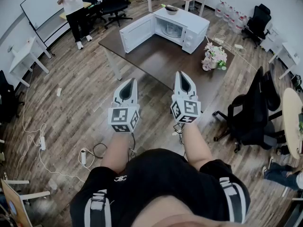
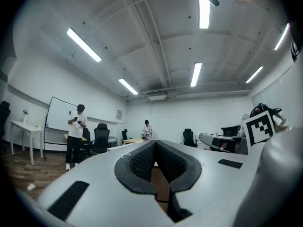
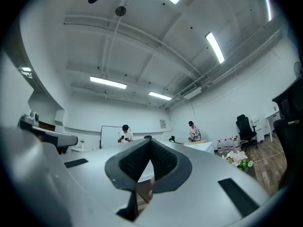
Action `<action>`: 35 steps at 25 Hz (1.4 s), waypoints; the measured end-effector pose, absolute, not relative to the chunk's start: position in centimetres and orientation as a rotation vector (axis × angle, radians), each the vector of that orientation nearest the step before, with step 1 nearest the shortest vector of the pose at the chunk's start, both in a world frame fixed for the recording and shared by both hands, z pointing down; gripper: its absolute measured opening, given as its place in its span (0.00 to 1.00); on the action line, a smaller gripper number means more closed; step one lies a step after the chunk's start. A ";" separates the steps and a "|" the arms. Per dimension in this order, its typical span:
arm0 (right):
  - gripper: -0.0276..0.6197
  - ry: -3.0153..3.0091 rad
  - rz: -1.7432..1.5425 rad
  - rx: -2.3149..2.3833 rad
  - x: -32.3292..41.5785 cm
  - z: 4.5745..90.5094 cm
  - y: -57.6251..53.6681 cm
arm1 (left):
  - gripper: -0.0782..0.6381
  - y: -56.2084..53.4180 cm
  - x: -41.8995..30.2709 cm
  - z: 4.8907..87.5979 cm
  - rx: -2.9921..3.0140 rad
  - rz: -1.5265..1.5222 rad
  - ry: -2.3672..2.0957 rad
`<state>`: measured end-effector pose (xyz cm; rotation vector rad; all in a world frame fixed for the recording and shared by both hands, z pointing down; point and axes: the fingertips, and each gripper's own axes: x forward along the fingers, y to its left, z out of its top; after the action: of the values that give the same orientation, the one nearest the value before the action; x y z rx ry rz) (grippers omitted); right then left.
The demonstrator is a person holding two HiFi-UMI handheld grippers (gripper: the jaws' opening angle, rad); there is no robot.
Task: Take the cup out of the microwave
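Both forearms reach forward side by side, the left tongs (image 1: 129, 82) held level and the right tongs (image 1: 182, 74) tipped slightly up, each pinched together on nothing. Well ahead, the microwave (image 1: 191, 30) sits open-doored on the bench (image 1: 156, 58); the cup inside is too small to make out.

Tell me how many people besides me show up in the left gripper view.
2. One person stands by the whiteboard at left; a second person is farther back by the far table. The left gripper's body may hide others.
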<state>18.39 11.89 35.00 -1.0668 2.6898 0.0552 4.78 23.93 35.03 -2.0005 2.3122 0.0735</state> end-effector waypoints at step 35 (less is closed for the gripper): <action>0.04 2.618 0.021 -1.257 7.3 40.5 -3.0 | 0.11 7.4 -6.8 39.8 -2.184 0.027 2.179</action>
<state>7.33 -3.03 40.46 -1.2572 2.6183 0.0211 -6.76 7.42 39.85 -2.1835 2.1790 0.0265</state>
